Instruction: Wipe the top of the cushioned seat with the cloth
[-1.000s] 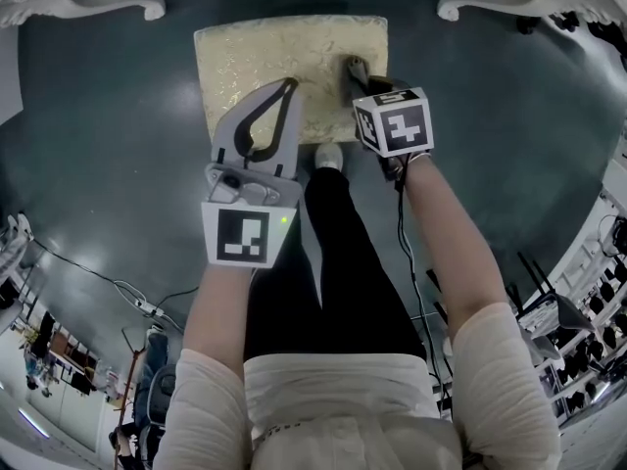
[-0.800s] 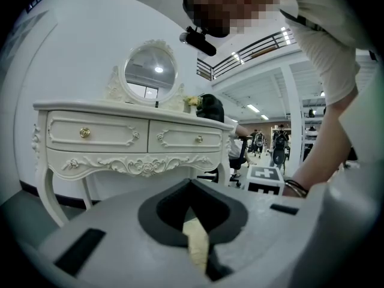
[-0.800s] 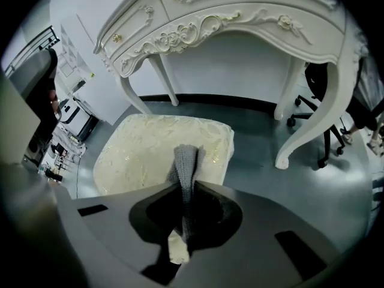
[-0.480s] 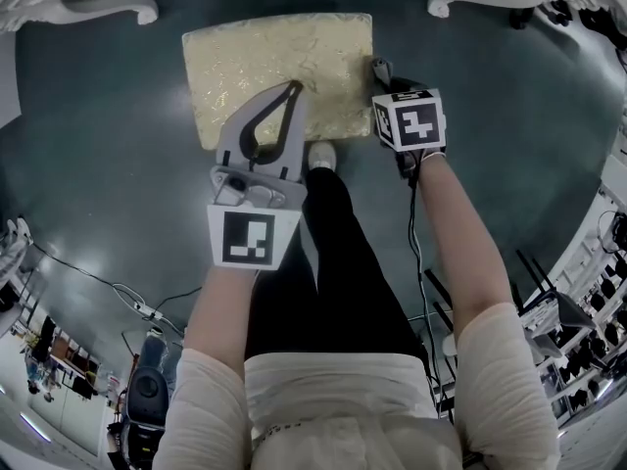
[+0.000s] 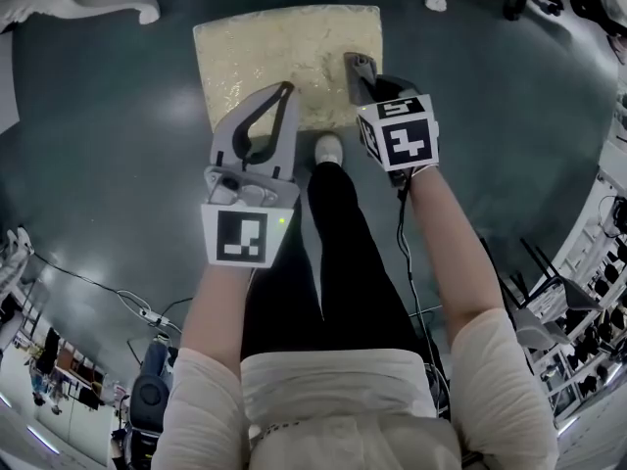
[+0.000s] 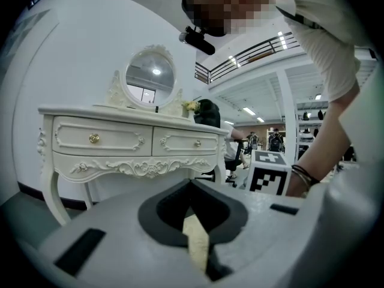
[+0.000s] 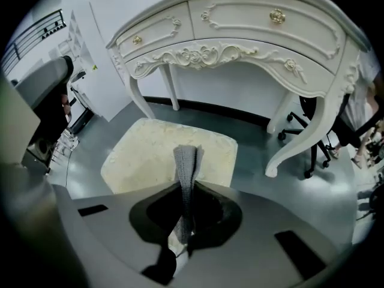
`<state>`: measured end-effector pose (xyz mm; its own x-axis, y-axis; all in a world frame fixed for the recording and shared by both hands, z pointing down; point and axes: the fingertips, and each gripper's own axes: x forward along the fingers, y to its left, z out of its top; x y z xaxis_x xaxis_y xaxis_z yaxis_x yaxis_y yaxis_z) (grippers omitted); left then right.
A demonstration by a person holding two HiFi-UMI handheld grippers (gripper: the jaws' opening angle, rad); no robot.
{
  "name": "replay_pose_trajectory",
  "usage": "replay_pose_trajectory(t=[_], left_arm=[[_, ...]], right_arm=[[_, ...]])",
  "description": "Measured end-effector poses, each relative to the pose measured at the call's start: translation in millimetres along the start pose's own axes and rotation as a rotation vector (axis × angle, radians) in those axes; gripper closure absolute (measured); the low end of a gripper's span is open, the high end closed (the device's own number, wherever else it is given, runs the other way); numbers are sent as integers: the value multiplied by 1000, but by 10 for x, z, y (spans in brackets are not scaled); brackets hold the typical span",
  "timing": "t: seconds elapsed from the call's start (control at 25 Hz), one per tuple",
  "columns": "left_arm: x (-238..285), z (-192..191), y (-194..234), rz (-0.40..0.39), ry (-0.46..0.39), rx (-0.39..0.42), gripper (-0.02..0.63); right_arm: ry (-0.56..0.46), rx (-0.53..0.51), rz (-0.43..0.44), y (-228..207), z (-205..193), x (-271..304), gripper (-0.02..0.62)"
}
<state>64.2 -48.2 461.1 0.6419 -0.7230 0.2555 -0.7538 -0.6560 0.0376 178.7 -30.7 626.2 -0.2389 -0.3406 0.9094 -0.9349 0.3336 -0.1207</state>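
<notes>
Cloth (image 7: pixel 185 167), grey and knitted, pinched as a narrow fold between the closed jaws of the right gripper (image 7: pixel 185 192), above the cream cushioned seat (image 7: pixel 144 155). From the head view, placed at the seat's right edge, toward the near corner; contact with the cushion not clear in any view. Left gripper (image 6: pixel 191 188) with jaws together at the tips, holding nothing, only a strip of cream cushion visible through the gap behind them. Seen only in the gripper views: white carved dressing table (image 7: pixel 240 29) beyond the seat; its round mirror (image 6: pixel 150 77) only in the left one.
</notes>
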Motion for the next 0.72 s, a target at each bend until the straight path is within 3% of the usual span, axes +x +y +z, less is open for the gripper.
replay_pose_trajectory(t=[0.72], left_arm=[[-1293,-451,1194,85,63,2,604]], right_arm=[[37,4,205,2332,164,584,566]])
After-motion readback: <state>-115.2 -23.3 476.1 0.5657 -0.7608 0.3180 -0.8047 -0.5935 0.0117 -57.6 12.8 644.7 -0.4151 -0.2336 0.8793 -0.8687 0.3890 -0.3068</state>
